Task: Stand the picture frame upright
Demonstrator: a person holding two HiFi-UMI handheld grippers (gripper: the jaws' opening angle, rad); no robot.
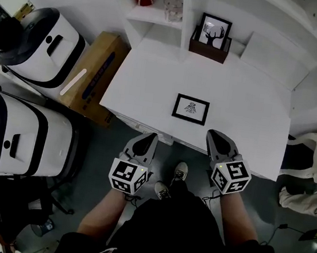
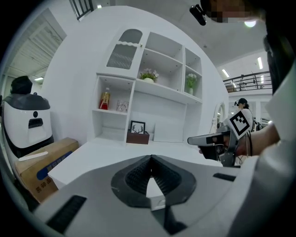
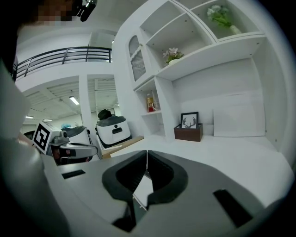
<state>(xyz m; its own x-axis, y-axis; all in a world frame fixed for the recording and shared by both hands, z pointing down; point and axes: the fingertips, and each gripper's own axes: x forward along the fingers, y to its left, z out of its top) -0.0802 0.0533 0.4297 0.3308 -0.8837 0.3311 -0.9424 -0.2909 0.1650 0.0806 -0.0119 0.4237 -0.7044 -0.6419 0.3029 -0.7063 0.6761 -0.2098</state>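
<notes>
Both grippers are noted at the near edge of the table point(image 1: 153, 82): left gripper point(image 1: 150, 136) and right gripper point(image 1: 214, 136), jaws of each pressed together with nothing between them. Picture frame point(image 1: 190, 109) is seen lying flat, face up, near the table's middle, just ahead of the grippers and touched by neither. Task judged not begun; grasping, tilting and setting upright are all left to be done

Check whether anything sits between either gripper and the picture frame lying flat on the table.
Nothing visible does. The picture frame lies flat on the table, bare tabletop separating it from the left gripper and right gripper at the near edge. The brown box holding an antler picture stands beyond it.
</notes>
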